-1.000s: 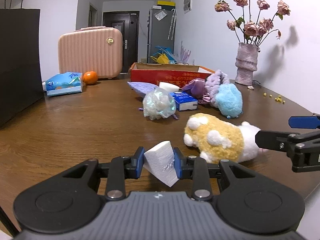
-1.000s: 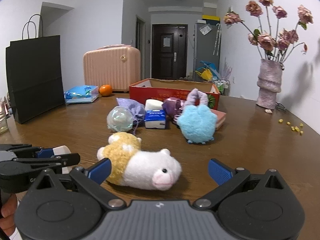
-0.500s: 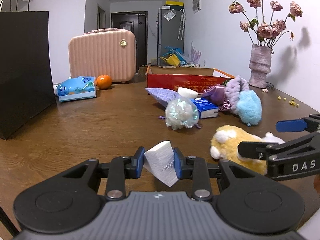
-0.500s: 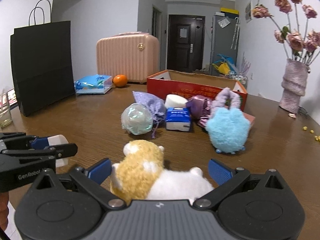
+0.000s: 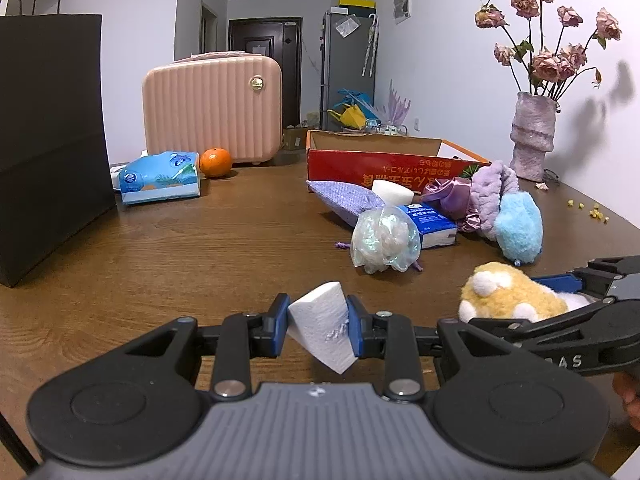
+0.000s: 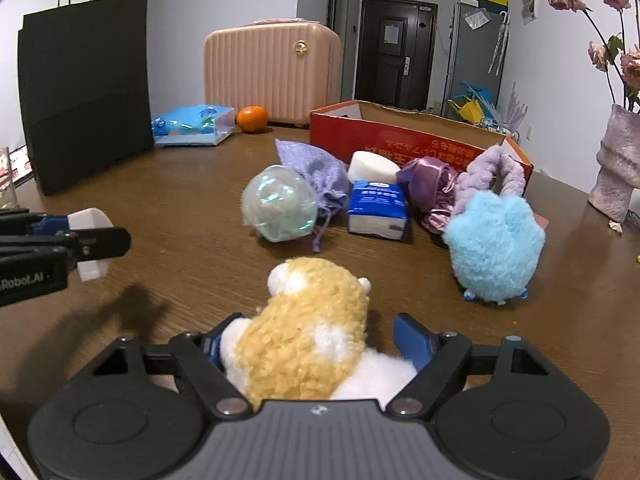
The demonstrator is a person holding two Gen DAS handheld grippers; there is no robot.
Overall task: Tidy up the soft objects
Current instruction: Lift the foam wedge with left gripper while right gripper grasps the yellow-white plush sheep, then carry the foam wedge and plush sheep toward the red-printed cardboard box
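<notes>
My left gripper [image 5: 319,326] is shut on a white sponge wedge [image 5: 321,330] and holds it above the table; it also shows in the right wrist view [image 6: 90,240]. My right gripper [image 6: 310,344] has its jaws around the yellow-and-white plush hamster [image 6: 308,344], pads close to its sides; the hamster also shows in the left wrist view [image 5: 508,294]. A red cardboard box [image 6: 416,140] stands behind a pile: iridescent bag [image 6: 278,204], purple pouch [image 6: 314,170], white sponge [image 6: 372,166], blue tissue pack [image 6: 378,210], purple scrunchie [image 6: 428,186], blue fluffy toy [image 6: 494,246].
A black paper bag [image 5: 48,152] stands at the left. A pink suitcase [image 5: 212,110], an orange [image 5: 216,162] and a blue tissue package [image 5: 162,176] sit at the back. A vase of dried roses [image 5: 534,136] stands at the right by the wall.
My right gripper has moved forward over the plush hamster and its jaws have narrowed around it. My left gripper has kept hold of the sponge wedge and swung left.
</notes>
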